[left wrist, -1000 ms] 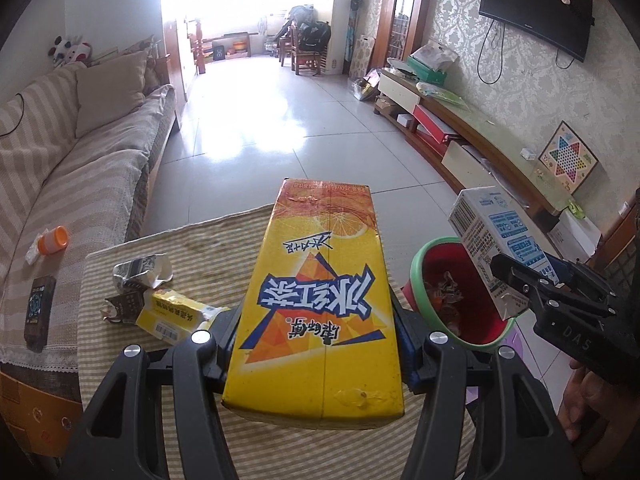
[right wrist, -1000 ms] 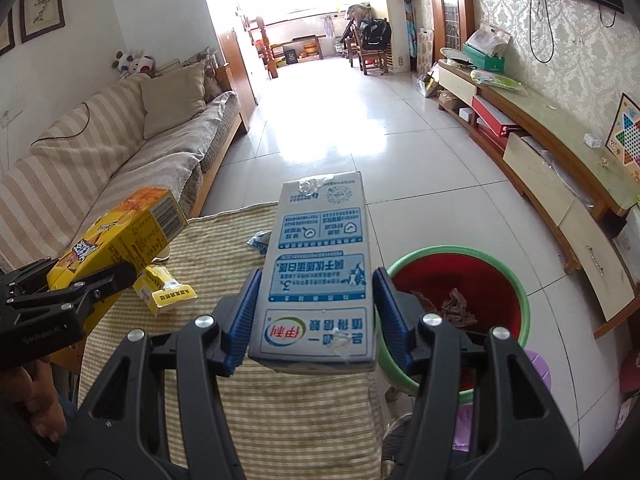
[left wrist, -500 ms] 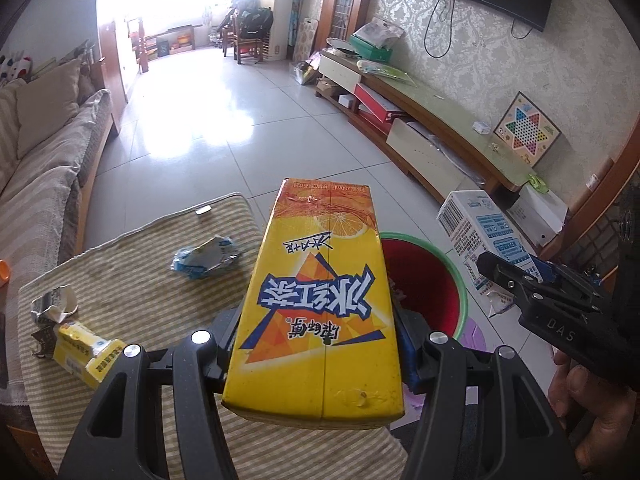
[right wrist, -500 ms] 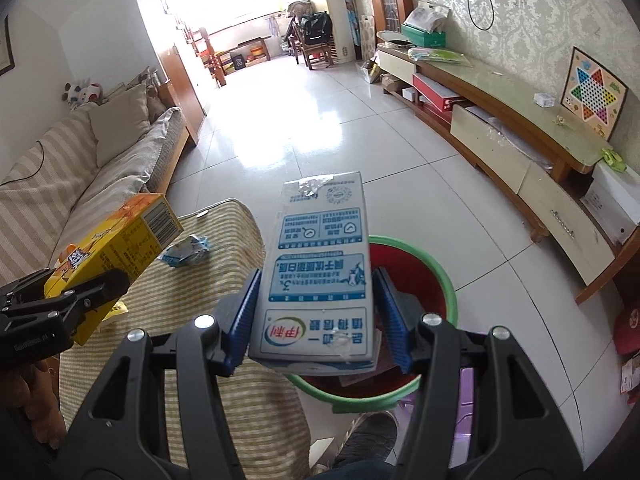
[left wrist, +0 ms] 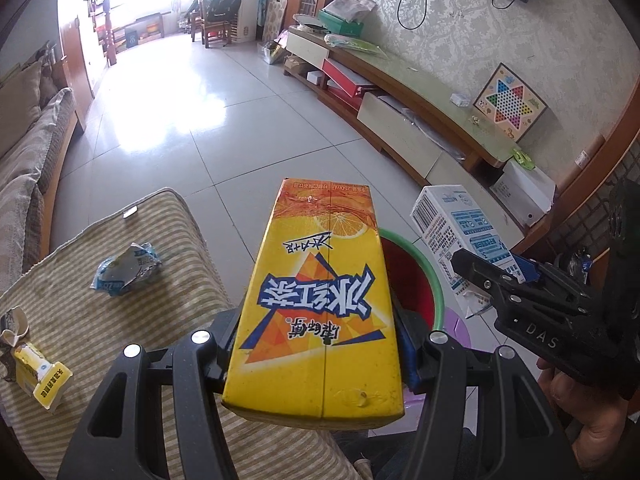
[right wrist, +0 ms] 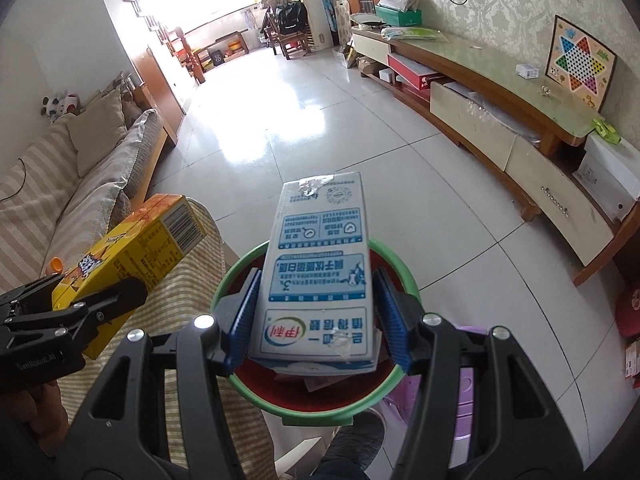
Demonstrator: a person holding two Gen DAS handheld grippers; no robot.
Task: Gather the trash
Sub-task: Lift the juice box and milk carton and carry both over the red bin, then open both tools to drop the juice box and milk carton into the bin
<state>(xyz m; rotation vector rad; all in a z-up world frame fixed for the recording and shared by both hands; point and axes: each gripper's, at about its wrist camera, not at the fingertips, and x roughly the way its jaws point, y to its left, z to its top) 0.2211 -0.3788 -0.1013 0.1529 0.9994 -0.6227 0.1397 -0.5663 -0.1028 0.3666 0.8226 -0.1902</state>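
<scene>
Beside striped table point(left wrist: 120, 320), crumpled wrappers point(left wrist: 126, 270), left gripper point(left wrist: 316, 344) clamping yellow carton point(left wrist: 320, 300), right gripper point(right wrist: 316, 320) gripping milk carton point(right wrist: 320, 272), seemingly above red bin point(right wrist: 316, 400)

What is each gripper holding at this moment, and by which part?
The left gripper clamps the yellow tea carton across its side faces near its rear end. The right gripper clamps the white-and-blue milk carton likewise.

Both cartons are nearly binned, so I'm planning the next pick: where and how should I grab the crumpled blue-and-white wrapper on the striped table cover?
Take the crumpled wrapper from above, pinching across its raised middle. It lies low and loose on the striped cover, apart from the small yellow carton, with no firm edge to clamp. Its flattened ends look too thin to hold.
</scene>
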